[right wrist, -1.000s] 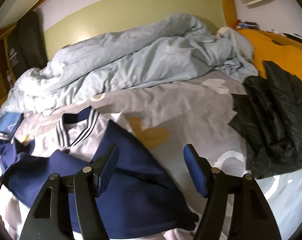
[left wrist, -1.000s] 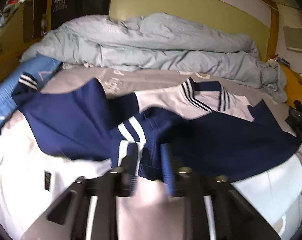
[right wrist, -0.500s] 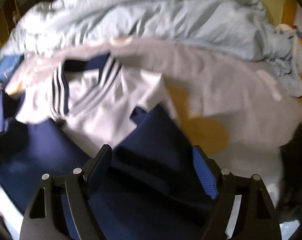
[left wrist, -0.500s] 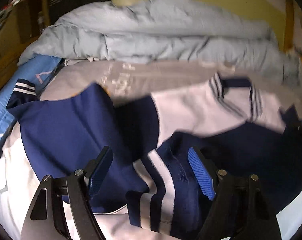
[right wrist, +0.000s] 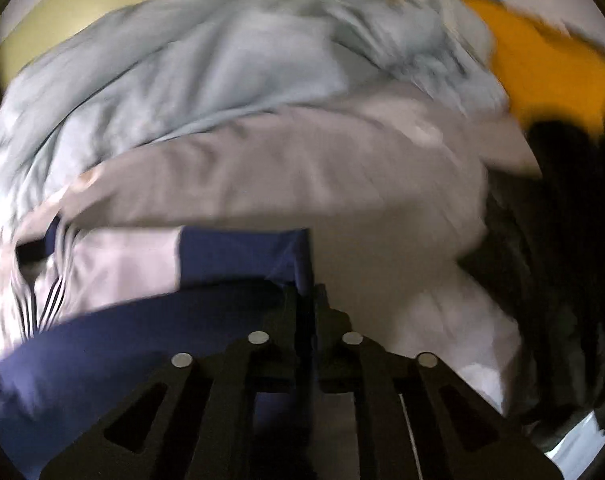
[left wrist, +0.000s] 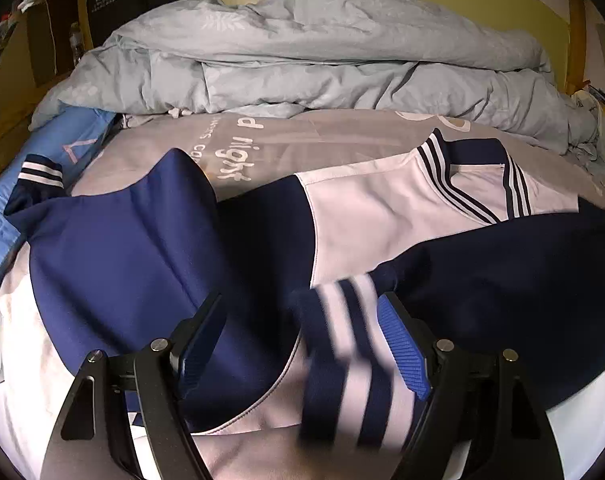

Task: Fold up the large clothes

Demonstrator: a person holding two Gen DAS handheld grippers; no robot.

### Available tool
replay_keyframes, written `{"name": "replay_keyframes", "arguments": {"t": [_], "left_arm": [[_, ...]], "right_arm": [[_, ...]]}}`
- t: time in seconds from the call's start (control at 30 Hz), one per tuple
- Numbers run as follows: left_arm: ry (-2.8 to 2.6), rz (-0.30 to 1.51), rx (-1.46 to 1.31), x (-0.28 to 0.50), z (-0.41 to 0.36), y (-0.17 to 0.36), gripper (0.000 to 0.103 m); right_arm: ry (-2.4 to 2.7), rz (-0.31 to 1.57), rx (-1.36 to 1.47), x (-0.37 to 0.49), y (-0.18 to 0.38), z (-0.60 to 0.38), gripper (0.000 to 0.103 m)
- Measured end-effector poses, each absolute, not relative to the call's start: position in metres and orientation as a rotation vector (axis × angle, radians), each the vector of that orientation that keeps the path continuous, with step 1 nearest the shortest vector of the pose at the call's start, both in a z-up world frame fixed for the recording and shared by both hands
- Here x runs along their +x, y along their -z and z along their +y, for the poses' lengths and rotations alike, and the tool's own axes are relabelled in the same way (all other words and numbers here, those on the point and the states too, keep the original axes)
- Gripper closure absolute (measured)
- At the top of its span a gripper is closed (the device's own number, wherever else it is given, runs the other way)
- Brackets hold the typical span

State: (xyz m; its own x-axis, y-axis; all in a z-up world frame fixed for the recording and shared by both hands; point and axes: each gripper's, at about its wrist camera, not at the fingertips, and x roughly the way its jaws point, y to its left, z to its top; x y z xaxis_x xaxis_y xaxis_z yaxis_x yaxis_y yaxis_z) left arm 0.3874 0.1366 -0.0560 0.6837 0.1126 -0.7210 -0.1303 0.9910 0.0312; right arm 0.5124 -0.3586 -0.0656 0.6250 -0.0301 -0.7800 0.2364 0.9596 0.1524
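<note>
Closing right gripper (right wrist: 307, 292) pinching jacket (right wrist: 238, 252) edge; left gripper (left wrist: 302, 344) open — striped cuff (left wrist: 354, 360) between fingers

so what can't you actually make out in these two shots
- Left wrist view: the striped cuff between the open left gripper is motion-blurred.
- Right wrist view: the whole frame is smeared; whether the closing right gripper pinches the navy jacket is unclear.
- Jacket's lower hem: cut off by both frames.
</note>
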Motion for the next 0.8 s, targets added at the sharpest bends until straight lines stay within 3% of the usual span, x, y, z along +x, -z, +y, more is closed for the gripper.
{"name": "replay_keyframes", "arguments": {"t": [0.1, 0.13, 0.17, 0.23, 0.33, 0.43, 0.47, 0.53, 0.57, 0.6, 0.8], "left_arm": [[-0.112, 0.818, -0.086, 0.39, 0.146, 0.058, 0.023], [-0.093, 0.82, -0.117, 0.39, 0.149, 0.058, 0.023], [-0.064, 0.822, -0.163, 0.391, 0.154, 0.059, 0.023], [-0.009, 0.822, -0.235, 0.392, 0.16, 0.059, 0.023], [0.08, 0.852, -0.282, 0.397, 0.158, 0.064, 0.023], [0.092, 0.922, -0.237, 0.406, 0.147, 0.075, 0.025], [0.085, 0.94, -0.215, 0.409, 0.142, 0.079, 0.039], [0.053, 0.963, -0.151, 0.413, 0.134, 0.082, 0.048], [0.041, 0.95, -0.143, 0.412, 0.135, 0.082, 0.058], [0.038, 0.927, -0.144, 0.411, 0.135, 0.079, 0.077], [-0.178, 0.66, -0.054, 0.391, 0.142, 0.04, 0.083]], "right_arm": [[0.122, 0.825, 0.289, 0.5, 0.048, -0.366, 0.082], [0.112, 0.809, 0.251, 0.497, 0.039, -0.362, 0.071], [0.097, 0.796, 0.216, 0.495, 0.032, -0.355, 0.054], [0.047, 0.781, 0.176, 0.493, 0.022, -0.344, 0.039], [-0.024, 0.817, 0.138, 0.49, 0.018, -0.323, 0.036], [-0.072, 0.898, 0.056, 0.489, 0.031, -0.305, 0.02], [-0.081, 0.929, 0.025, 0.489, 0.038, -0.302, 0.02], [-0.062, 0.96, 0.01, 0.487, 0.048, -0.302, 0.02], [-0.045, 0.964, 0.024, 0.487, 0.052, -0.305, 0.02], [-0.039, 0.962, 0.04, 0.486, 0.052, -0.308, 0.02], [0.044, 0.85, 0.098, 0.48, 0.035, -0.328, 0.02]]}}
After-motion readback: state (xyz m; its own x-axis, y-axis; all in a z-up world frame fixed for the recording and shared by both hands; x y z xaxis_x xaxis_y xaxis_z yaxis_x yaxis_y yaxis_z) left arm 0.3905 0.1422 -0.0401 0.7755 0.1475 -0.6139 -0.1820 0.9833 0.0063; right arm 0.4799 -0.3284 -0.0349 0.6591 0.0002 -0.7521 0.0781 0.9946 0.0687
